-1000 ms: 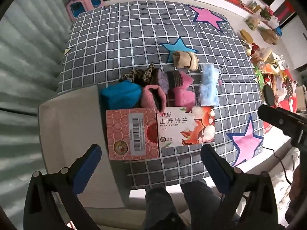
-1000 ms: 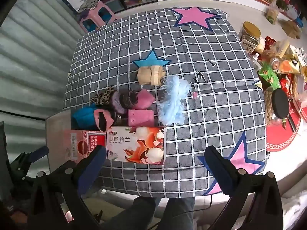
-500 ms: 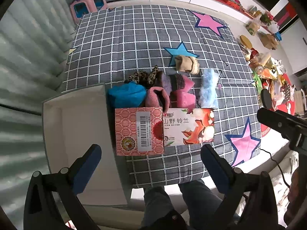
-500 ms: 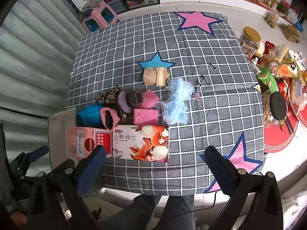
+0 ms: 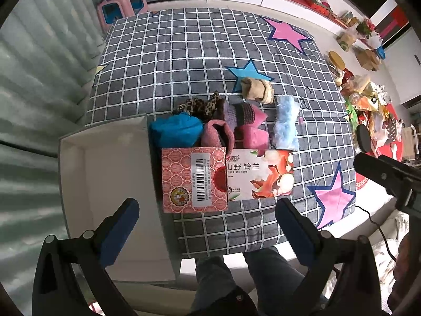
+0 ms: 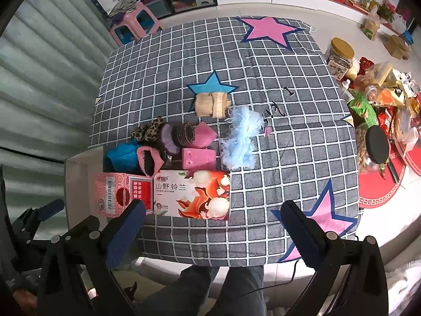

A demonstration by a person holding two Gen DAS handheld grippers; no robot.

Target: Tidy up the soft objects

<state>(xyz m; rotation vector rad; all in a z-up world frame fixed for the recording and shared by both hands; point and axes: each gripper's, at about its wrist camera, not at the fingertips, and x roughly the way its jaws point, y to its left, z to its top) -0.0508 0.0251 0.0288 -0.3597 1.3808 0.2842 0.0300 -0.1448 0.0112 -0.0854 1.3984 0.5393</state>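
Left tongs [image 5: 206, 214] released, fingers wide apart, nothing between them, held above the table's [image 5: 184, 65] near edge. Right tongs [image 6: 213, 217] likewise released and bare, also over the near edge.

Soft things bunched at mid-table on the checked cloth: blue sock [image 5: 175, 129] at 9 o'clock of the bunch, touching the leopard piece [image 5: 196, 106] at its 12 o'clock; pink cuff [image 5: 219, 135] just beside the blue sock at 3 o'clock; purple-striped sock [image 5: 240, 113] and pink sock [image 5: 254, 136] touching further toward 3 o'clock. Fluffy pale-blue piece [image 5: 285, 123] just beside the pink sock, at the bunch's 3 o'clock end. Beige roll [image 5: 257, 89] a little apart at 1 o'clock, lying on the blue star [image 5: 247, 71].

Directly between tongs and bunch: red box [image 5: 194, 183] and flowered box [image 5: 260, 173], side by side and touching, along the bunch's 6 o'clock edge (both block a straight path from the near side). White tray [image 5: 105, 173] at 9 o'clock of the red box, hanging past the table edge. Jars and snack packets [image 6: 373, 100] heaped off the table at 3 o'clock. Pink stool [image 6: 134, 22] on the floor at 11 o'clock.
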